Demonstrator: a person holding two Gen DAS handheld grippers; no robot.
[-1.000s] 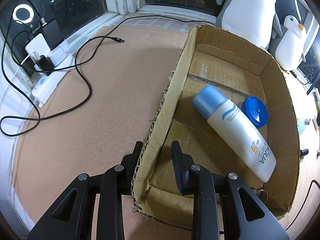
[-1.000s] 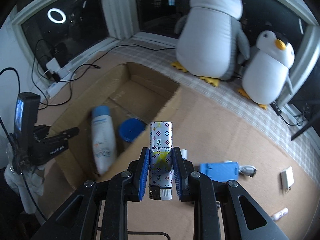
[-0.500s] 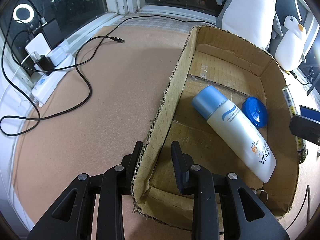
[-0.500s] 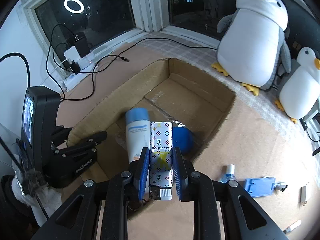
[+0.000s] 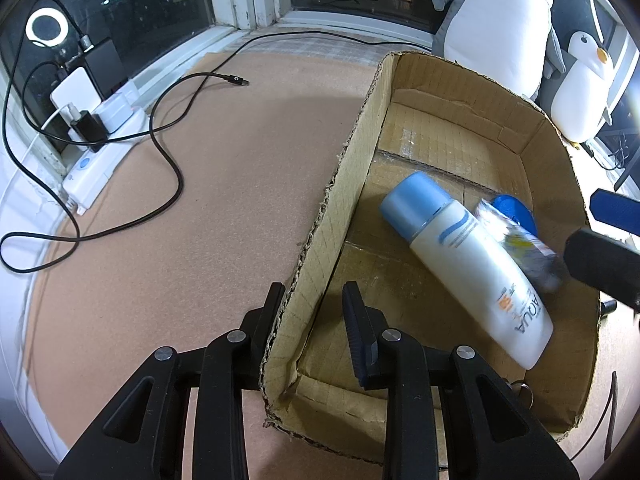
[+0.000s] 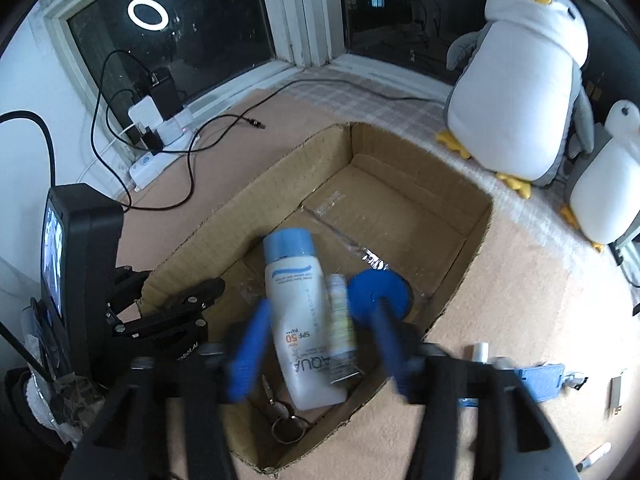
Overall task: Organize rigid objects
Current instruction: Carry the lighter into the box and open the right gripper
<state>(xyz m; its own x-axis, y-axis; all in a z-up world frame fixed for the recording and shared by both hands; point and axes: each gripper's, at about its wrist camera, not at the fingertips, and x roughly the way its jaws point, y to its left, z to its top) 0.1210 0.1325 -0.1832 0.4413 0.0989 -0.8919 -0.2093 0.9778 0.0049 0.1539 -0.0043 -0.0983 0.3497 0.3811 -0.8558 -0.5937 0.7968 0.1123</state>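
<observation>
Left gripper (image 5: pixel 310 302): we hold it clamped on the near left wall of the cardboard box (image 5: pixel 352 168), one finger outside, one inside, pressing the cardboard between them.
Right gripper (image 6: pixel 320 336): we see its blue-padded jaws opening, blurred, over the near end of the box; the patterned lighter (image 6: pixel 340 316) lies between them but the pads no longer touch it.
Patterned lighter: blurred in both views, inside the box, lying along the right side of the sunscreen bottle (image 6: pixel 298 320), touching or just beside it; we cannot tell which.
Sunscreen bottle: white with a light blue cap, lying on the box floor, cap pointing away from us.
Blue lid (image 6: pixel 378 292): round, on the box floor just right of the lighter.
Key ring (image 6: pixel 286 426): at the near inside corner of the box.
Farther off: two plush penguins (image 6: pixel 520 80) beyond the box; a power strip (image 6: pixel 160 152) with cables by the window.
</observation>
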